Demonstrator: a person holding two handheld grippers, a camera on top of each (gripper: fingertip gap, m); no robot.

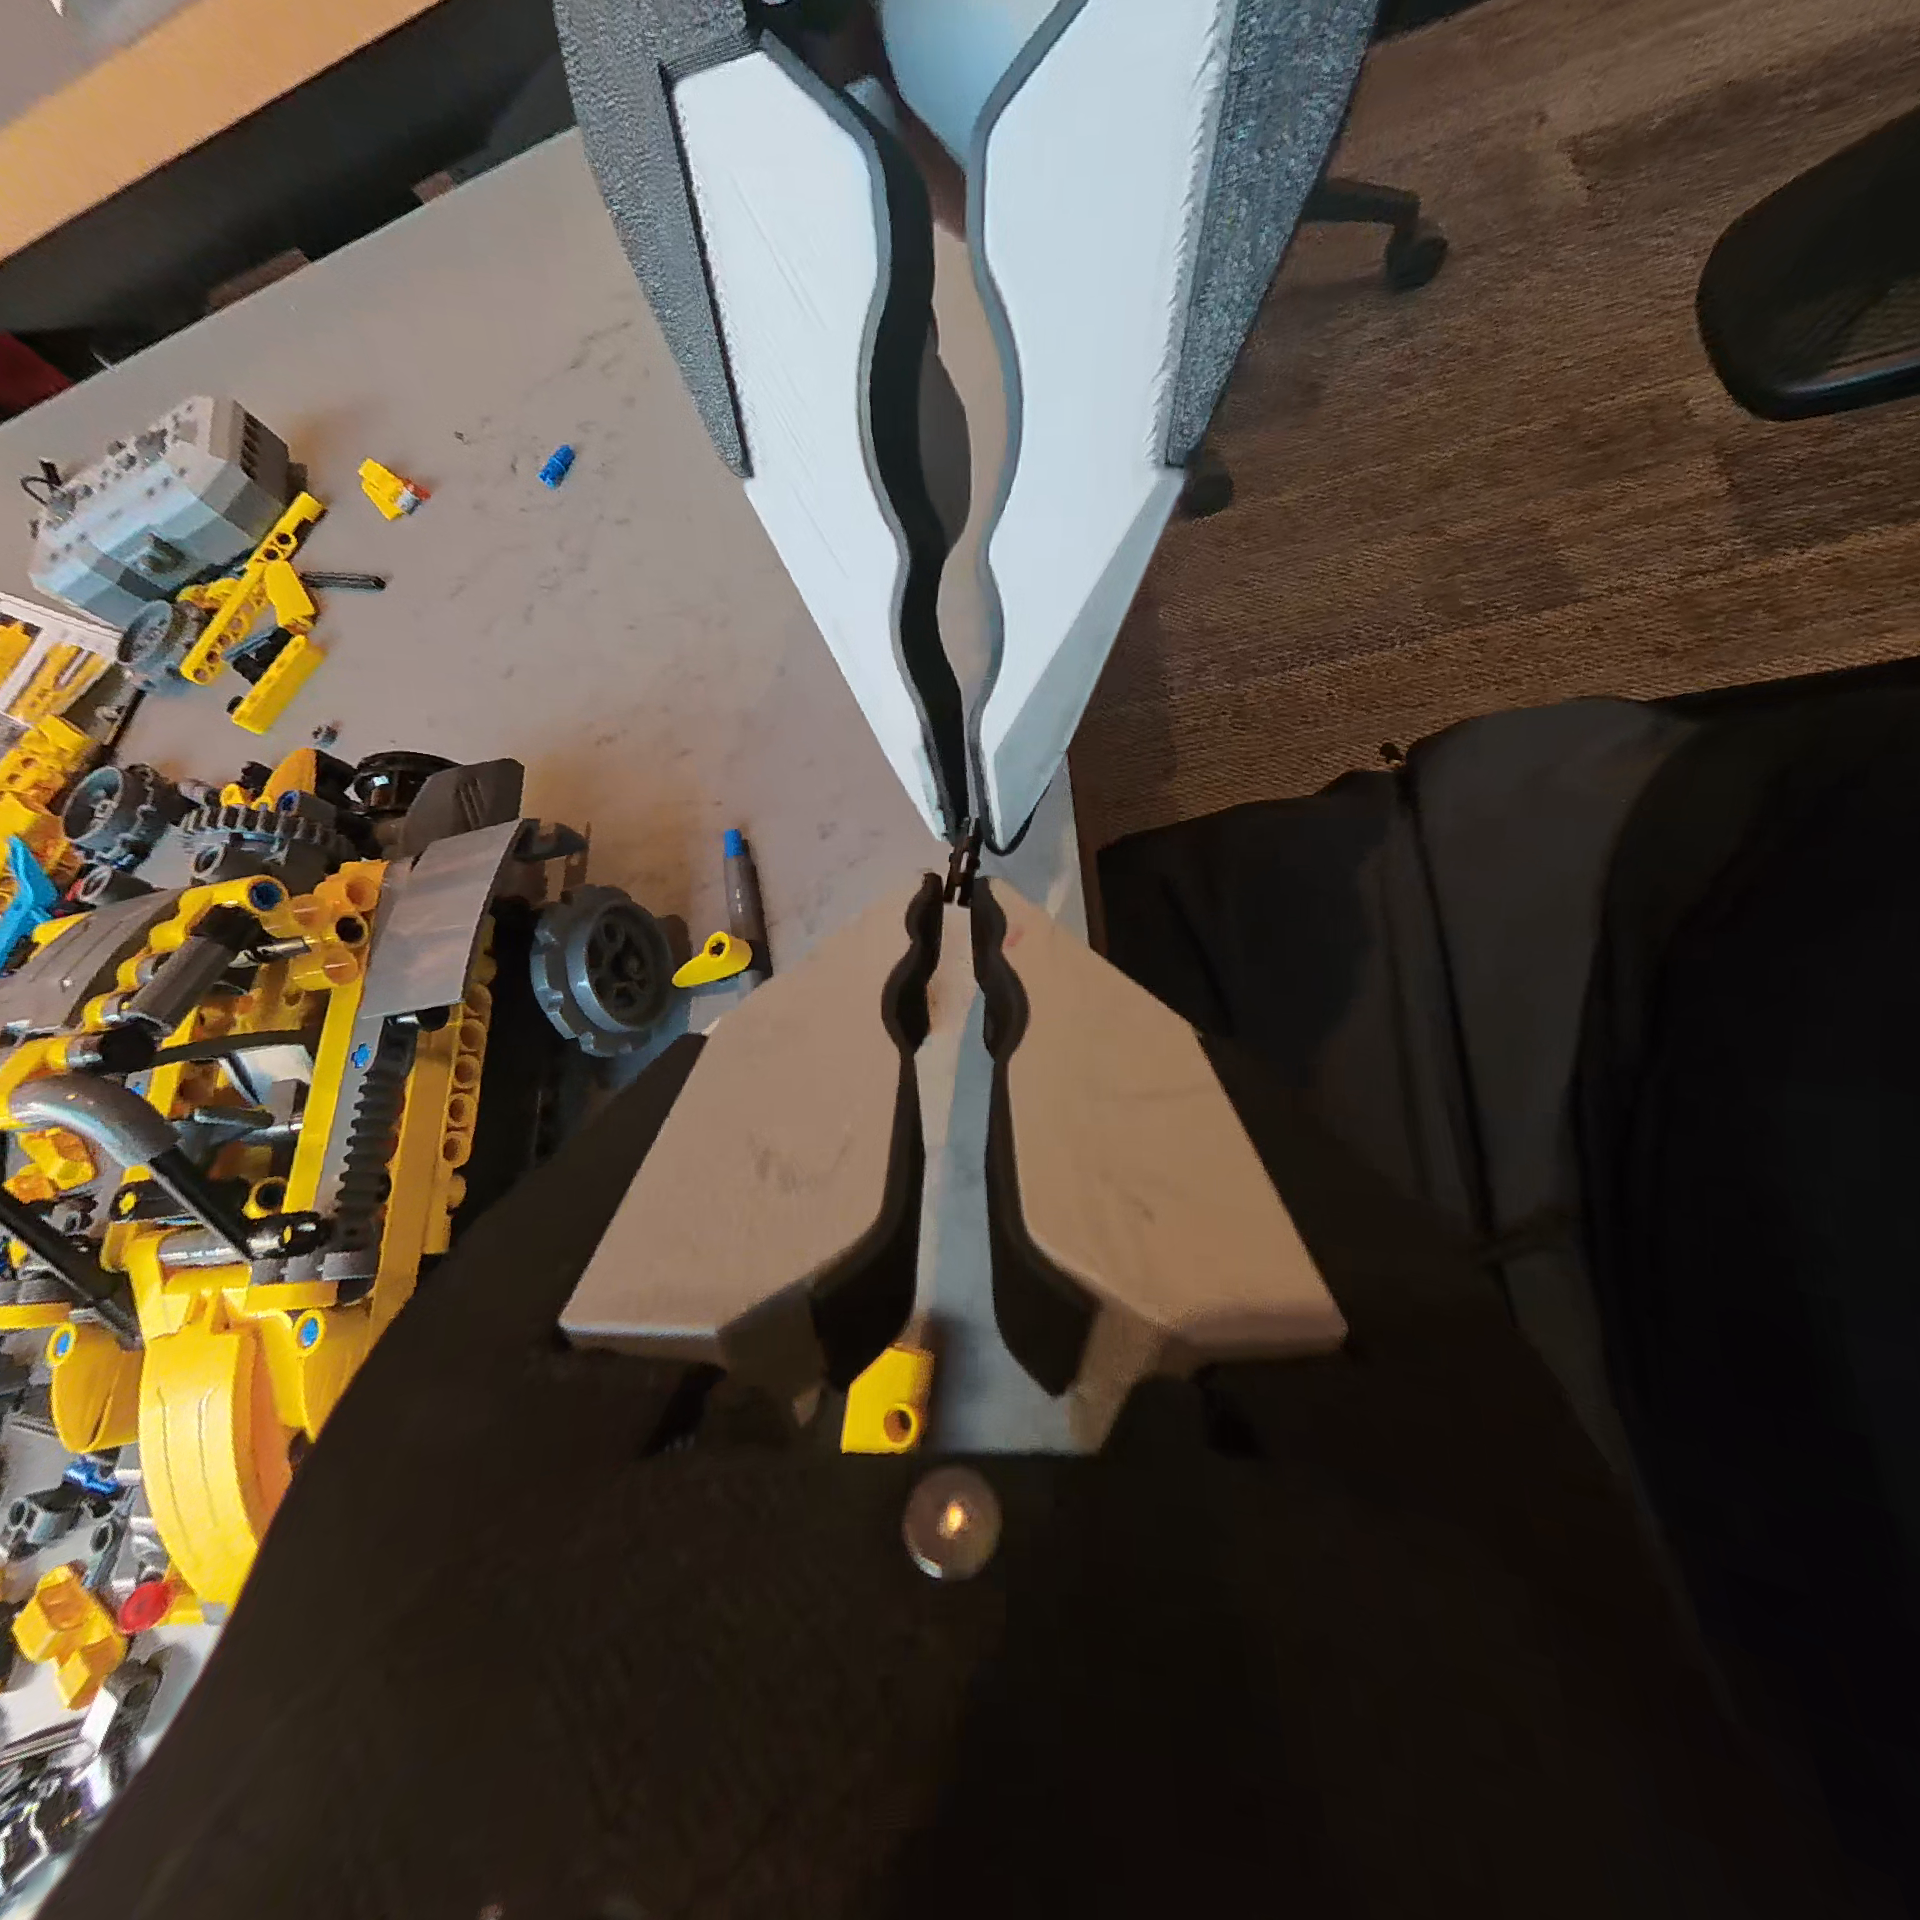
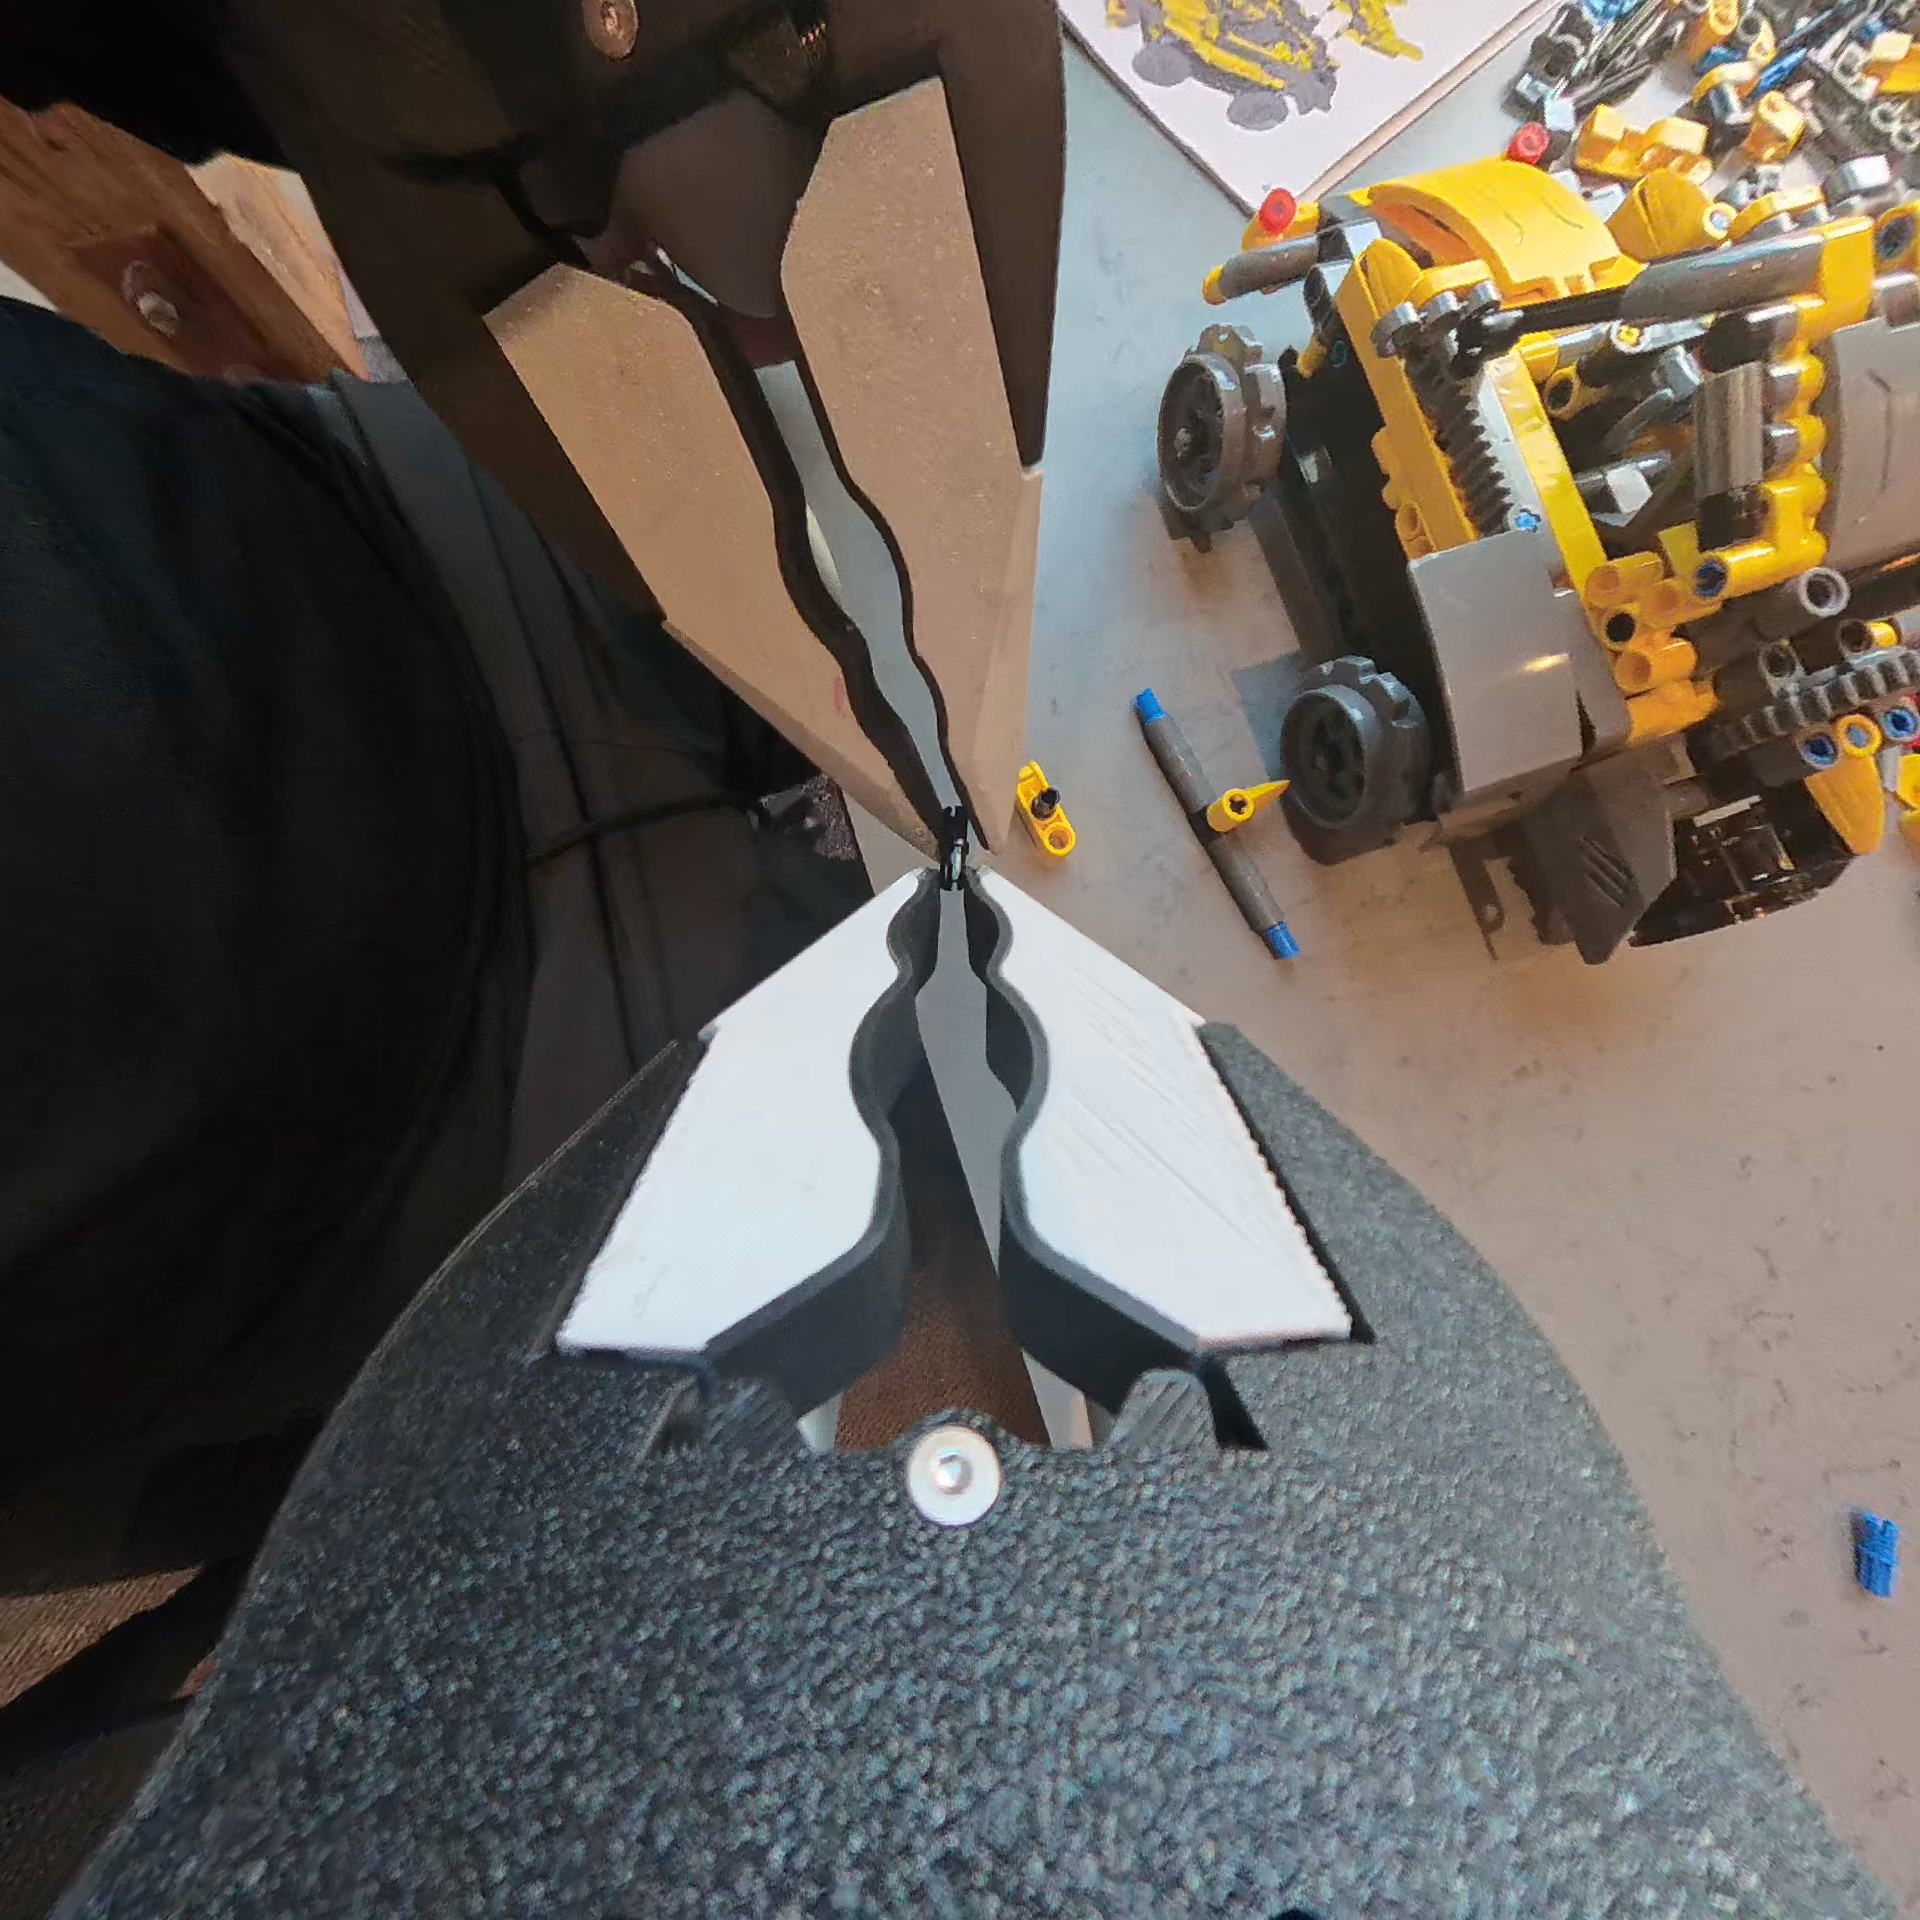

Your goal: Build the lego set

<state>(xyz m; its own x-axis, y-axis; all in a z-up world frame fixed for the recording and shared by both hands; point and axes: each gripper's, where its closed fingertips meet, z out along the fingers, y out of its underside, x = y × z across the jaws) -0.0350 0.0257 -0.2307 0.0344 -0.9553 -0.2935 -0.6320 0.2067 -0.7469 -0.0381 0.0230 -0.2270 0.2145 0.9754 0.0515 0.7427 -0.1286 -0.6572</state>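
You find no readable text, label or number here; the printed sheet (image 2: 1288,62) shows only a pictured model.

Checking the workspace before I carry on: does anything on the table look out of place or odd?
Yes. The yellow model vehicle sits partly built, with loose pieces scattered round it, and a grey axle lies apart beside its wheels. Both grippers pinch one small black piece above the table edge.
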